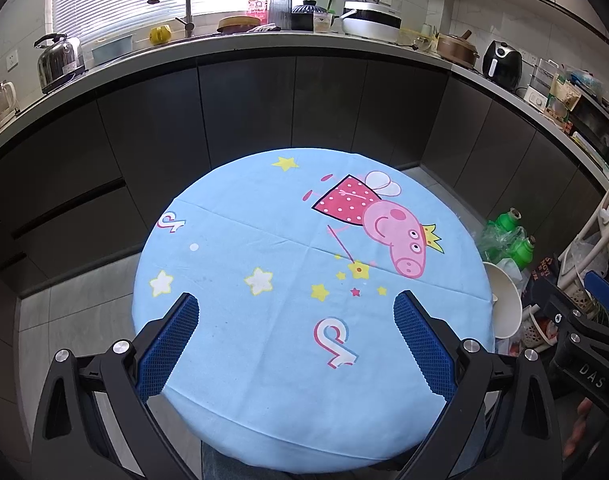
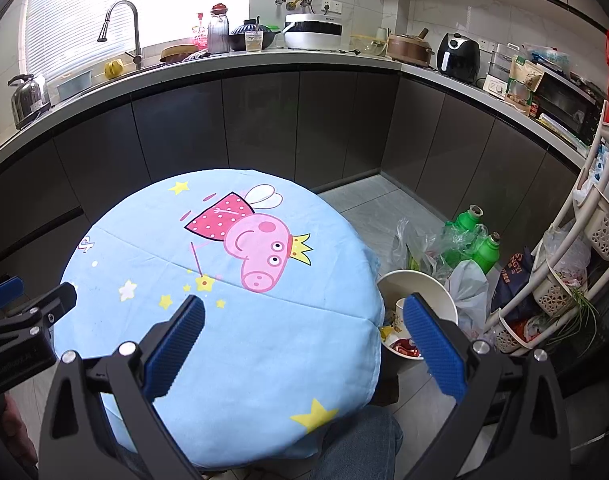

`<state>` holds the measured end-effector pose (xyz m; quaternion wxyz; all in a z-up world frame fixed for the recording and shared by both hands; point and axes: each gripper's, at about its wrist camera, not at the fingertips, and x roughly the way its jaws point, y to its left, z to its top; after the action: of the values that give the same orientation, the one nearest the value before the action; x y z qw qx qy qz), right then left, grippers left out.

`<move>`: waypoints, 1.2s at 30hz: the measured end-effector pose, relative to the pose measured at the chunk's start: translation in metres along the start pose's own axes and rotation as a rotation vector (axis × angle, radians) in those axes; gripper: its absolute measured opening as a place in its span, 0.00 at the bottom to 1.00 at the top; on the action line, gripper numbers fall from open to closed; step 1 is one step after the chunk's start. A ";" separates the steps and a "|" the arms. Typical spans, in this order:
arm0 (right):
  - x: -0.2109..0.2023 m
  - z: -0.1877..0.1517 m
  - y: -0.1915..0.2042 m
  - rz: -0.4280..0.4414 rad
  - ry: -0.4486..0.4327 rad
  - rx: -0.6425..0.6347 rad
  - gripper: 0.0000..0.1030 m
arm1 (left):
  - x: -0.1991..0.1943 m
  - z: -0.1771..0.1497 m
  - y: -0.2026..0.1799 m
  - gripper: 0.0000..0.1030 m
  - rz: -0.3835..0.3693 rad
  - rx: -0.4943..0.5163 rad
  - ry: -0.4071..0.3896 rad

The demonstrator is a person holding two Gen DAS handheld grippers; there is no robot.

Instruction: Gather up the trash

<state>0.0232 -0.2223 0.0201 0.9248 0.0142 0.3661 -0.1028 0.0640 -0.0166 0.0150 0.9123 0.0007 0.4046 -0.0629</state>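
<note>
we hold left tongs [image 1: 294, 306] and right tongs [image 2: 304, 308] both spread wide, gripping nothing, over the round table [image 1: 264, 400]. white trash bin [image 2: 440, 292] on the floor at 3 o'clock off the table edge, trash inside. "das" on right tongs' body.

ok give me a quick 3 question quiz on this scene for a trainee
1. True or false: the left gripper is shut on a wrapper.
2. Where is the white bin? A) on the table B) on the floor to the table's right C) on the counter
3. Fill in: the two bottles beside the bin are ____ in colour.

Key:
1. False; its jaws stand open and empty, as do the right gripper's.
2. B
3. green
</note>
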 end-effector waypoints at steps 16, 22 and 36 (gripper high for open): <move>0.000 0.000 -0.001 0.000 -0.001 -0.001 0.97 | 0.000 -0.001 -0.001 0.92 -0.001 0.004 -0.001; 0.000 0.000 -0.001 0.000 0.000 0.000 0.97 | 0.000 -0.001 -0.001 0.92 -0.002 0.005 -0.001; 0.000 0.000 -0.001 0.001 0.000 0.000 0.97 | -0.001 0.003 -0.002 0.92 -0.010 0.014 -0.003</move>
<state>0.0229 -0.2234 0.0202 0.9248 0.0146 0.3661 -0.1024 0.0651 -0.0185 0.0180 0.9126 0.0050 0.4027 -0.0704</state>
